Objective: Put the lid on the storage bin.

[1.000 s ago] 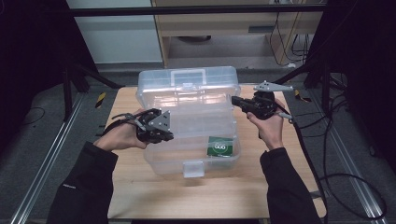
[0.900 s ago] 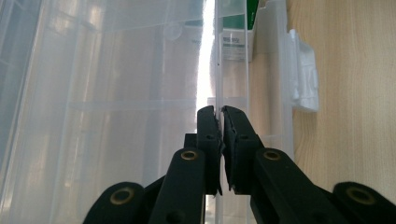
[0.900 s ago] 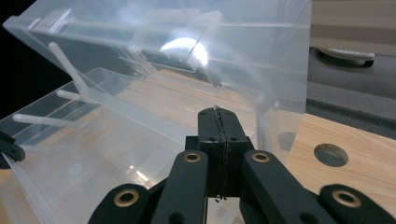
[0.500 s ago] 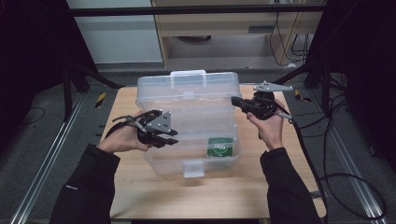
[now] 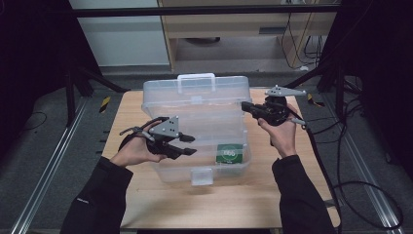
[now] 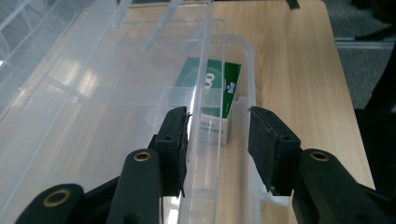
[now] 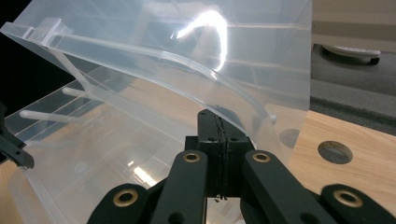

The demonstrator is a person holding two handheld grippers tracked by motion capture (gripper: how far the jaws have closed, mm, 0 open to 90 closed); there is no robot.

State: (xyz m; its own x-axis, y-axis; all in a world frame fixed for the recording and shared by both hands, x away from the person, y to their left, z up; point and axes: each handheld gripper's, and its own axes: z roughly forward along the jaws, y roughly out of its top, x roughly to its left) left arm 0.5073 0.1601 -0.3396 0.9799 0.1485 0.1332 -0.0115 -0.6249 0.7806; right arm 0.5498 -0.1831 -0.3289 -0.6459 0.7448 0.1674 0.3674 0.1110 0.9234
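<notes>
A clear plastic storage box point(image 5: 195, 141) is seen at the middle of the wooden tabletop point(image 5: 234, 204), its hinged lid point(image 5: 195, 95) raised toward the far edge and a white carry handle point(image 5: 196, 78) standing on the lid's top.

At the box's left end, the left gripper point(image 5: 187, 145) is held level in the person's left hand point(image 5: 131, 152) and is pointed to the right. Its jaws have just been opening and are spread apart; in the left gripper view the thin transparent side wall of the box point(image 6: 205, 140) is seen passing between them, just beside one pad, with clear space to the other, so the wall is not pinched.

Inside the box, a green and white carton point(image 5: 229, 155) is seen lying against the right end, toward the near-right corner; in the left gripper view it point(image 6: 217, 100) is seen beyond the jaws.

At the right, the right gripper point(image 5: 246, 106) is held by the right hand point(image 5: 283, 136) at the lid's right edge. Its jaws are pressed together on the edge of the clear lid point(image 7: 187, 65), which is kept tilted up.
</notes>
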